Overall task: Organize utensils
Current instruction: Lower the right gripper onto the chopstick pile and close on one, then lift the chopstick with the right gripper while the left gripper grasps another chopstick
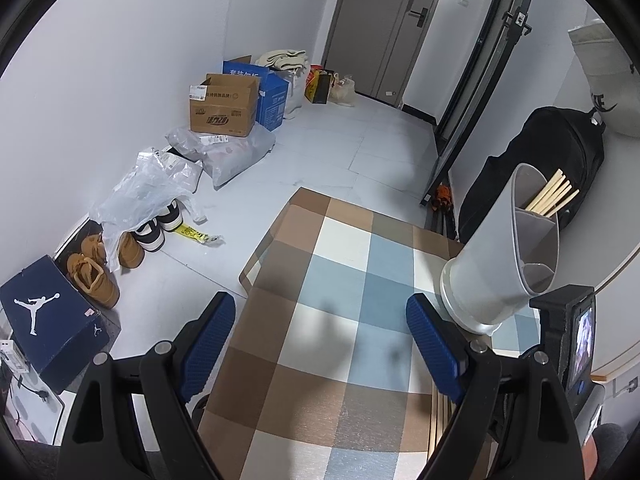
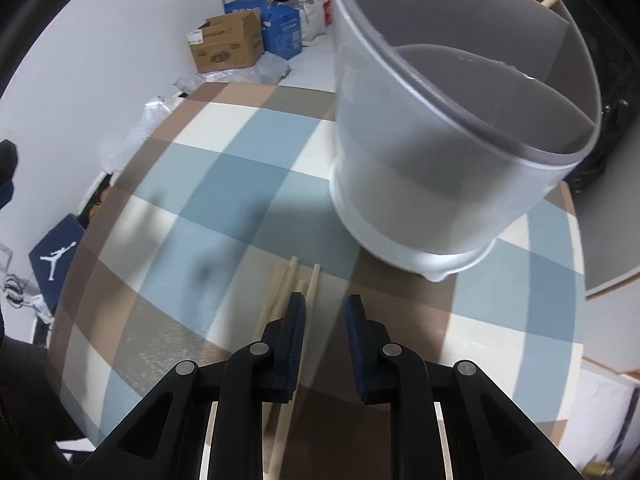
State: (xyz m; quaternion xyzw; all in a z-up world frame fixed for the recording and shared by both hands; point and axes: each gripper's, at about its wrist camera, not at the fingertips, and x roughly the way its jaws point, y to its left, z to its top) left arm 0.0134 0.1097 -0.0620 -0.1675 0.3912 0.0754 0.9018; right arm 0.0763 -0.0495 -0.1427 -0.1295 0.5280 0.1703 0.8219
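A grey divided utensil holder [image 1: 496, 256] stands at the right of the checked tablecloth [image 1: 340, 280]. Several wooden chopsticks [image 1: 554, 196] stand in its far compartment. My left gripper [image 1: 320, 324] is open and empty above the cloth, left of the holder. In the right wrist view the holder [image 2: 452, 136] fills the upper right. My right gripper [image 2: 326, 308] is open just above the cloth. Loose wooden chopsticks [image 2: 294, 284] lie on the cloth under and beside its left finger [image 2: 296, 328]. Nothing is between the fingers.
The table's left edge drops to a tiled floor with a cardboard box [image 1: 224, 106], a blue box [image 1: 272, 96], plastic bags [image 1: 152, 188], shoes [image 1: 96, 268] and a shoebox [image 1: 52, 320]. A black backpack [image 1: 560, 168] stands behind the holder.
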